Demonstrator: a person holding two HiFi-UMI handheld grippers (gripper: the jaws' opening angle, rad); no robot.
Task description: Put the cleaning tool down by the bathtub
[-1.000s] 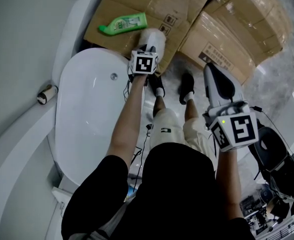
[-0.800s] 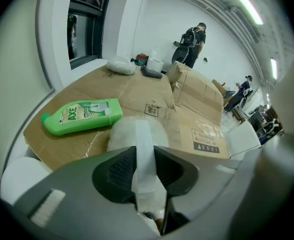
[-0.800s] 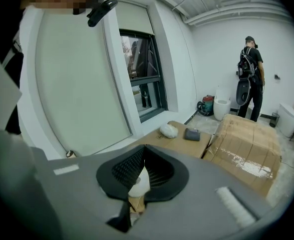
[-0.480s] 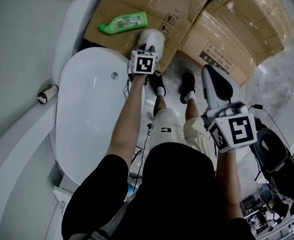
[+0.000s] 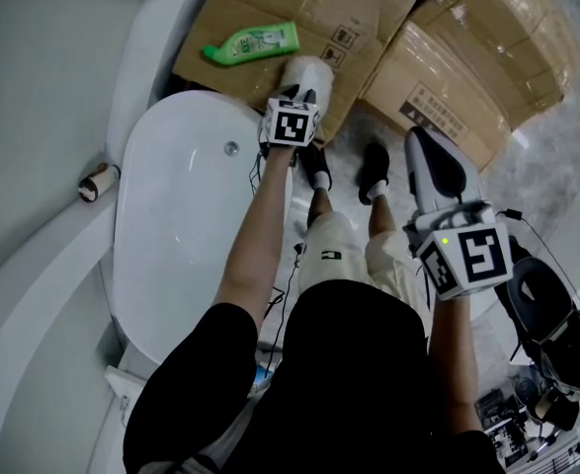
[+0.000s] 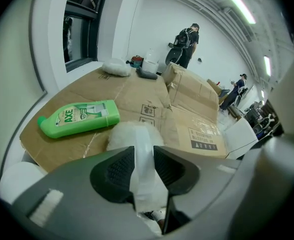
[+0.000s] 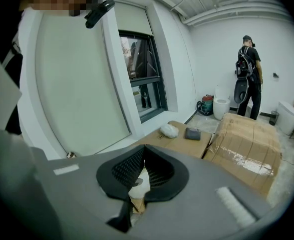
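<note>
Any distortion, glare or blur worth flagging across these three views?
Head view: sharp, evenly lit, soft sheen on the bathtub. Left gripper view: heavy fisheye, dark corners, ceiling lights blown out, green bottle crisp. Right gripper view: same fisheye, window frame bowed.

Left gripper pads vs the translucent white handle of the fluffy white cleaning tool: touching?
Cannot tell. Left gripper view: the handle fills the slot between the left gripper's pads, no gap visible, but the jaws have just been opening.

Black short-sleeved shirt (image 5: 349, 383), beige shorts (image 5: 344, 250), black shoes (image 5: 372, 164); grey left gripper (image 6: 142, 156), right gripper (image 7: 143, 151), black ribbed fingers (image 6: 111, 169)
</note>
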